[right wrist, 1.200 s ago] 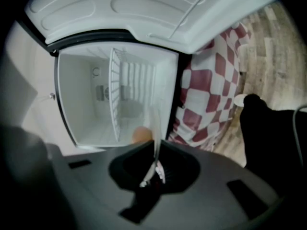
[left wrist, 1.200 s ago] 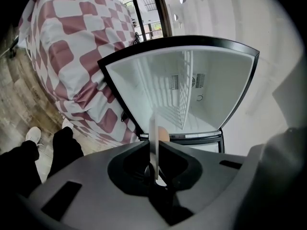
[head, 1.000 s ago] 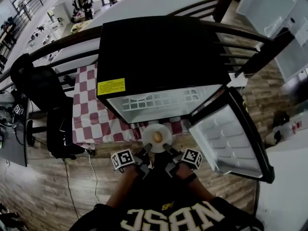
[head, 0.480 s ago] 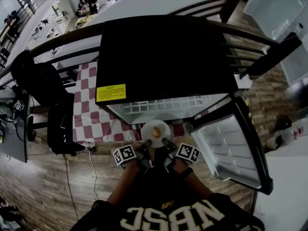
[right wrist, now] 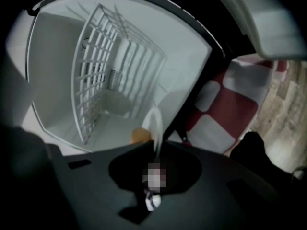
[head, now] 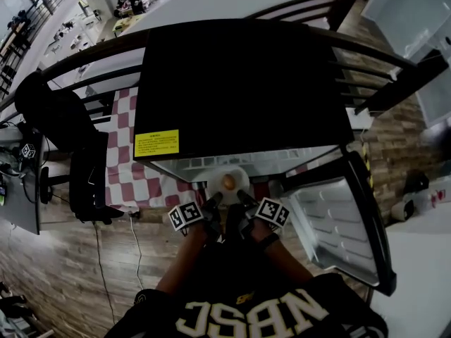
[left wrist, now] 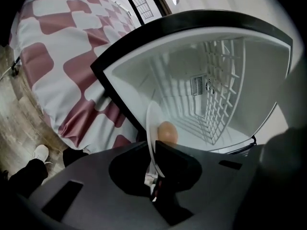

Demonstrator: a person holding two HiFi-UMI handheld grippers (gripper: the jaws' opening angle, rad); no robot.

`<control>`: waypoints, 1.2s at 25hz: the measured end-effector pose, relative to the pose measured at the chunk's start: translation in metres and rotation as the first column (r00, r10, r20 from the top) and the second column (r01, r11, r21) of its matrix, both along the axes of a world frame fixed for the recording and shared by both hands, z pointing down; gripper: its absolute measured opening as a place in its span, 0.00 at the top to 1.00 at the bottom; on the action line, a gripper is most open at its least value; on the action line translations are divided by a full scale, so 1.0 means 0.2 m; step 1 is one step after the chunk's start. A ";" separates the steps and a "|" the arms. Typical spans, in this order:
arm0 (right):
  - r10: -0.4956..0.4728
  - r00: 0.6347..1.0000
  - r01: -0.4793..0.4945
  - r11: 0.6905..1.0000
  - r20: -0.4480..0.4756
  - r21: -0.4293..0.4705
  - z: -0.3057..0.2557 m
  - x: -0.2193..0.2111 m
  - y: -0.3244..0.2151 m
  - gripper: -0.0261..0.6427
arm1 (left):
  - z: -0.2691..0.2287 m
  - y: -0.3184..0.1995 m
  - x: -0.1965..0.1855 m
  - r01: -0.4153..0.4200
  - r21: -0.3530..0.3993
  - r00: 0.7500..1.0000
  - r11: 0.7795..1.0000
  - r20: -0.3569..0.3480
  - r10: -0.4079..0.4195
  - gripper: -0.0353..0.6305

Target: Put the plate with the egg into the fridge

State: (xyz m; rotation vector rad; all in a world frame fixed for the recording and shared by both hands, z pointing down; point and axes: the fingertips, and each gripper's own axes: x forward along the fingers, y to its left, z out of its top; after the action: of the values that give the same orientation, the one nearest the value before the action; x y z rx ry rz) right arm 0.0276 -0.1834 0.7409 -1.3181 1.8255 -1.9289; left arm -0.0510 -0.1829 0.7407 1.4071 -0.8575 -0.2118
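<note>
A small white plate (head: 224,171) carries a brown egg (head: 228,182) and hangs level at the mouth of the open black fridge (head: 239,83). My left gripper (head: 213,201) is shut on the plate's near left rim, my right gripper (head: 243,198) on its near right rim. The left gripper view shows the plate (left wrist: 151,123) edge-on between the jaws of the left gripper (left wrist: 154,157), with the egg (left wrist: 167,132) just past them. In the right gripper view the plate (right wrist: 156,121) sits in the right gripper (right wrist: 156,150), the egg (right wrist: 139,135) to its left. Beyond lies the white interior with a wire shelf (left wrist: 223,80).
The fridge door (head: 338,217) stands open to the right, its white inner lining facing me. A red-and-white checkered cloth (head: 134,182) hangs under the fridge on the left. A dark office chair (head: 77,160) and a desk edge stand further left. The floor is wood.
Both grippers have carried the plate forward, from in front of the fridge up to its opening. The fridge looms larger and nearer in the head view.
</note>
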 end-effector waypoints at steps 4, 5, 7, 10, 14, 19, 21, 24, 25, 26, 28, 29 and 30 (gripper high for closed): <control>0.014 1.000 -0.014 1.000 -0.010 0.011 0.05 0.02 -0.06 0.91 | 0.05 -0.06 0.01 0.016 -0.002 1.000 1.000 0.012 -0.016 0.87; 0.019 1.000 -0.019 1.000 -0.010 0.012 0.06 0.02 -0.08 0.91 | 0.06 -0.07 0.01 0.022 -0.004 1.000 1.000 0.016 -0.022 0.87; 0.026 1.000 -0.026 1.000 -0.005 0.009 0.09 0.02 -0.10 0.91 | 0.08 -0.10 0.01 0.030 -0.006 0.999 1.000 0.028 -0.030 0.87; 0.032 0.999 -0.032 0.999 -0.002 0.007 0.12 0.03 -0.14 0.91 | 0.11 -0.14 0.01 0.045 0.003 0.998 0.999 0.038 -0.045 0.88; 0.038 0.999 -0.038 0.999 -0.010 0.011 0.14 0.03 -0.20 0.91 | 0.13 -0.19 0.01 0.075 0.013 0.996 0.997 0.047 -0.075 0.88; 0.055 0.998 -0.055 0.998 -0.001 0.003 0.16 0.04 -0.23 0.91 | 0.15 -0.23 0.01 0.107 0.004 0.993 0.994 0.043 -0.107 0.88; 0.059 0.998 -0.059 0.998 0.001 0.000 0.16 0.04 -0.24 0.91 | 0.16 -0.24 0.01 0.114 0.001 0.993 0.993 0.036 -0.114 0.87; 0.077 0.997 -0.077 0.997 0.009 -0.006 0.17 0.04 -0.26 0.91 | 0.16 -0.27 0.01 0.128 -0.001 0.991 0.992 0.033 -0.128 0.88; 0.083 0.996 -0.083 0.996 0.012 -0.010 0.17 0.04 -0.27 0.91 | 0.15 -0.27 0.01 0.132 -0.003 0.991 0.991 0.032 -0.132 0.88; 0.088 0.996 -0.088 0.996 0.016 -0.014 0.17 0.04 -0.27 0.91 | 0.15 -0.28 0.01 0.132 -0.004 0.991 0.991 0.032 -0.132 0.88; 0.097 0.995 -0.096 0.995 0.023 -0.020 0.17 0.05 -0.27 0.91 | 0.15 -0.28 0.01 0.131 -0.003 0.991 0.991 0.028 -0.130 0.88; 0.102 0.994 -0.102 0.995 0.027 -0.023 0.17 0.05 -0.27 0.91 | 0.15 -0.29 0.01 0.132 -0.003 0.991 0.991 0.025 -0.132 0.88; 0.109 0.994 -0.108 0.994 0.032 -0.027 0.17 0.05 -0.27 0.91 | 0.15 -0.29 0.01 0.136 -0.001 0.990 0.991 0.021 -0.136 0.88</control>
State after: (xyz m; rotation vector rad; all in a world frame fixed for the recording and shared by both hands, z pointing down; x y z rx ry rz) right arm 0.0367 -0.2370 0.7745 -1.3553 1.6830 -1.9113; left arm -0.0492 -0.2405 0.7703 1.3513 -0.9714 -0.3005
